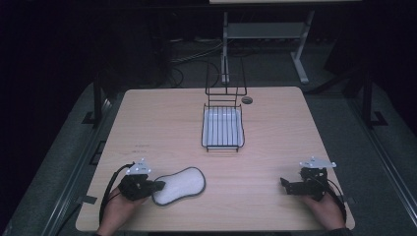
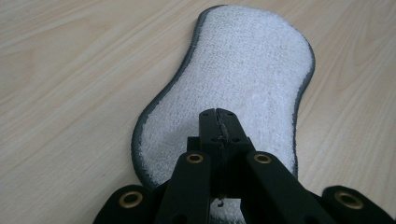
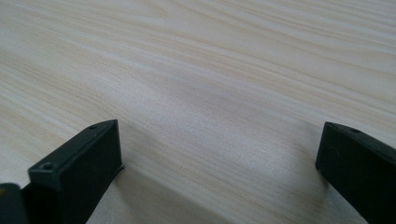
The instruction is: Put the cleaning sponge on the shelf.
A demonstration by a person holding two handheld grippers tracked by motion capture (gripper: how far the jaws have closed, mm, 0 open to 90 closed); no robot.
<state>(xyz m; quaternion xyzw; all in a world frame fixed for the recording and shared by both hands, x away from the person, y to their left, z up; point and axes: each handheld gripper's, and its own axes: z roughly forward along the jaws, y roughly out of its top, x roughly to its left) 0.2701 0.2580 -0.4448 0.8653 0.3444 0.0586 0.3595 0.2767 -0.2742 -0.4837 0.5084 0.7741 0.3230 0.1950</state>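
A white, peanut-shaped sponge pad [image 1: 178,185] with a dark grey rim lies flat on the worktop [image 1: 162,123] near the front edge, toward the front-left corner. The left gripper view shows its nubbly, terry-like face and pinched waist [image 2: 243,79]. The left gripper [image 1: 156,186] has its jaws pressed together over the pad's near end — whether they pinch the fabric cannot be told. The right gripper [image 1: 284,183] rests near the front-right corner, jaws spread wide with bare wood between them [image 3: 219,149]. A black wire rack [image 1: 223,125] with a tall looped back stands toward the far edge at mid-width, a white ribbed tray beneath its bars; a small dark round disc [image 1: 247,100] lies just beside its far-right corner. Nothing lies between pad and rack. The worktop is pale wood-grain laminate with rounded corners.
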